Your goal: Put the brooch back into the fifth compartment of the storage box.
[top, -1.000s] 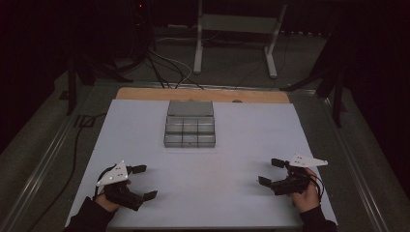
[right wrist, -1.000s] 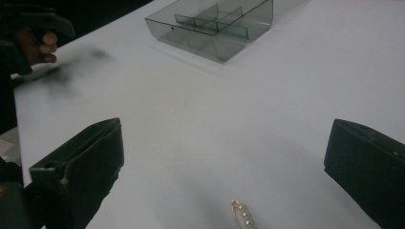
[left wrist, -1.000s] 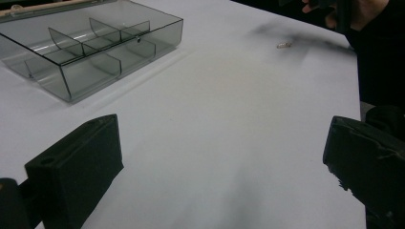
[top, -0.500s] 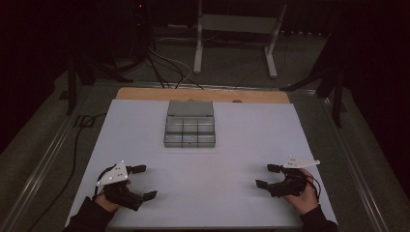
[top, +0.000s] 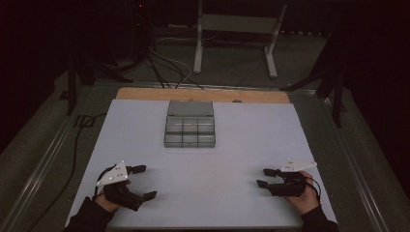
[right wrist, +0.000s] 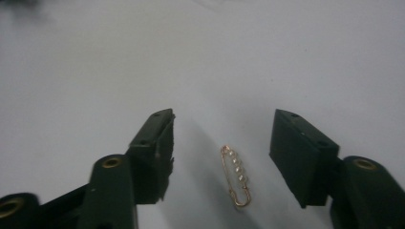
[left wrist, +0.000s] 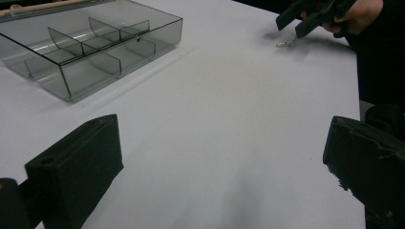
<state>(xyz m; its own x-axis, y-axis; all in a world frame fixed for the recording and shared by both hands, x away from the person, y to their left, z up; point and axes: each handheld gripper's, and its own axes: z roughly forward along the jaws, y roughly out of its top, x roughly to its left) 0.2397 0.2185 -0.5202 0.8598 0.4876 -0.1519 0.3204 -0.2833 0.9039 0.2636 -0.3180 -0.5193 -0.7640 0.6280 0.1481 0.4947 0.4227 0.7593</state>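
1. Left gripper (top: 134,182) is resting at the near left of the white table (top: 232,203), jaws standing wide apart, holding nothing. It is pointing across the table, well apart from the pin.
2. Clear divided box (top: 189,131) is sitting mid-table toward the far edge, its compartments looking bare, well apart from both grippers.
3. Beaded safety pin (right wrist: 236,175) is lying flat on the table between the right gripper's (right wrist: 219,157) spread jaws, touching neither. Its long axis is running roughly along the jaws, slightly slanted, so closing would be squeezing it across its width.
4. Right gripper is clearly nearer the pin, held low and tilted down by the hand (top: 305,193) at the near right, probably lining up the pinch.
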